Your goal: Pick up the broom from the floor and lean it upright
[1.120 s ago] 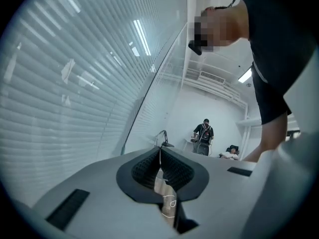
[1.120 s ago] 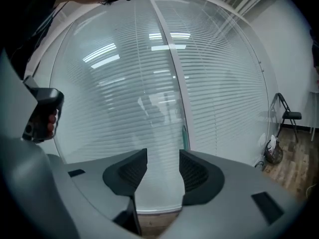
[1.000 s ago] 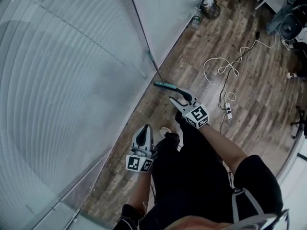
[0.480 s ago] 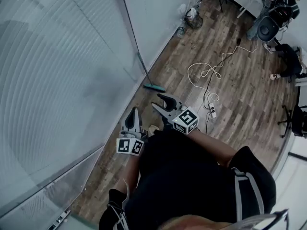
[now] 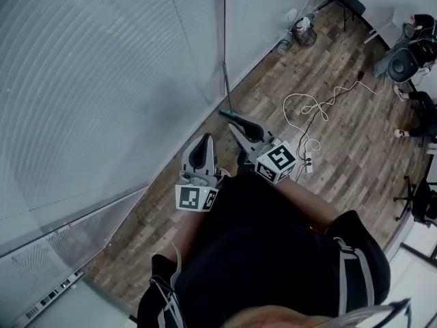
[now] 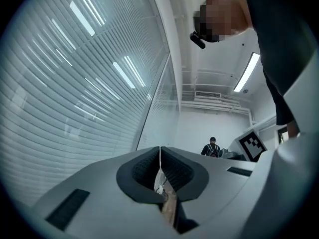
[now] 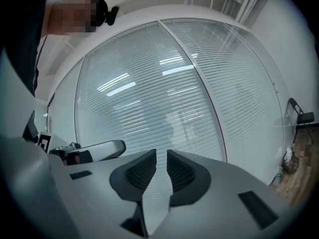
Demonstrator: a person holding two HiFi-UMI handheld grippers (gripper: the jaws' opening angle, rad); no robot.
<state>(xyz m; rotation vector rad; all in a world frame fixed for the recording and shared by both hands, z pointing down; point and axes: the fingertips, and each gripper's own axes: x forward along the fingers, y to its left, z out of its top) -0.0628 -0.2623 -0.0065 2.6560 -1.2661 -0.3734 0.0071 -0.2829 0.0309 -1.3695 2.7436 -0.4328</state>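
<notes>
Broom (image 5: 226, 91) against glass wall (image 5: 102, 80), seemingly upright — wood floor (image 5: 341, 135)

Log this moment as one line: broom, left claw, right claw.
broom: upright against glass wall | left claw: shut, empty | right claw: slightly apart, just been closing, nothing between

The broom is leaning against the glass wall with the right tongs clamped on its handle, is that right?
No. The broom leans against the glass wall, but the right tongs grip nothing. The right gripper view shows them slightly apart, having just been closing, with only blinds behind the gap.
</notes>
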